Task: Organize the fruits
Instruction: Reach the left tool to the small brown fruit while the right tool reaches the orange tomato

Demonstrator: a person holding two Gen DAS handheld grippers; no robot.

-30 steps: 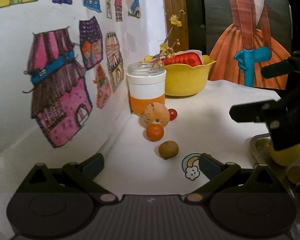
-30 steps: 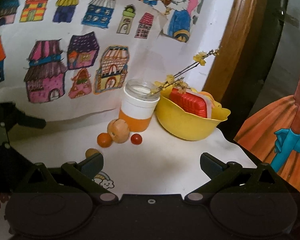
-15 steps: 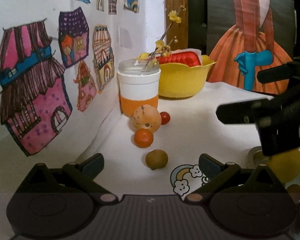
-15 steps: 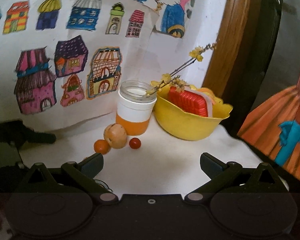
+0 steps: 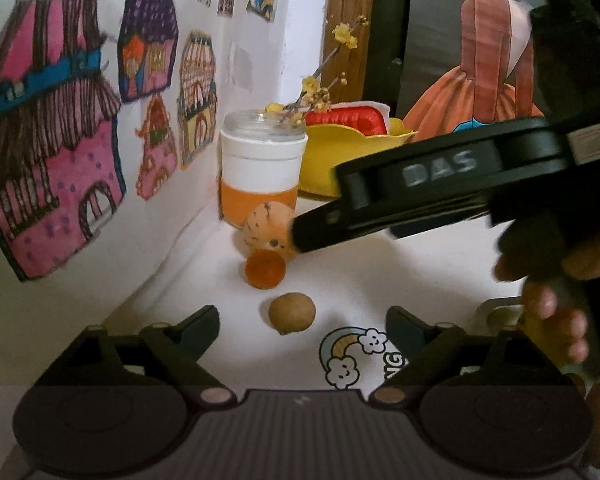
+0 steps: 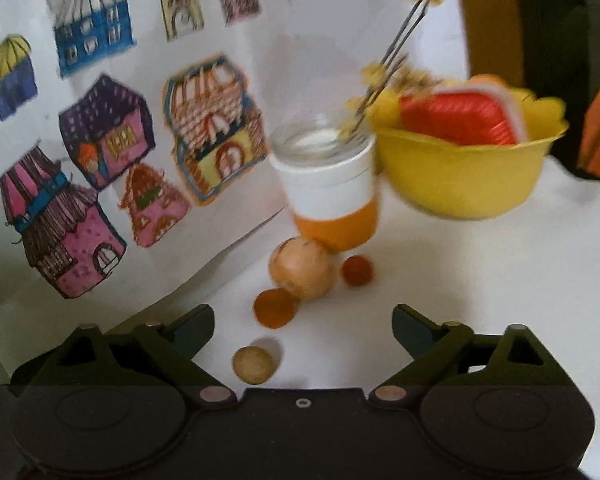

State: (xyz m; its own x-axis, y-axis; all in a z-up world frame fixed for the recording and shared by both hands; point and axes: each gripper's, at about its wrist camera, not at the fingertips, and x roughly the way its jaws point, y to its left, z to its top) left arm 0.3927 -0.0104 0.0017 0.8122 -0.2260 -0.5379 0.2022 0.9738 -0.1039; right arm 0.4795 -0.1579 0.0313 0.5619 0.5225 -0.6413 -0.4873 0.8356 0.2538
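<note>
Several small fruits lie on the white table by the wall: a tan speckled one [image 6: 302, 274], an orange one [image 6: 275, 307], a red one [image 6: 357, 271] and a brown one [image 6: 254, 365]. My right gripper [image 6: 304, 316] is open, low over the table, with the orange and tan fruits just ahead of its fingers. In the left wrist view its black body [image 5: 440, 184] reaches in from the right, tip beside the tan fruit [image 5: 266, 230], hiding the red one. My left gripper [image 5: 302, 322] is open with the brown fruit [image 5: 291, 314] between its fingertips, the orange fruit [image 5: 265, 269] beyond.
A white-and-orange jar [image 6: 328, 188] holding a flowering twig stands behind the fruits, against the wall of house drawings. A yellow bowl [image 6: 468, 168] with a red item is to its right. A hand [image 5: 560, 272] holds the right gripper. A metal tray's edge [image 5: 500, 308] shows at right.
The right gripper has swung forward and left, down toward the fruits, now crossing the left wrist view. The left gripper has crept closer to the brown fruit. Both stayed open.
</note>
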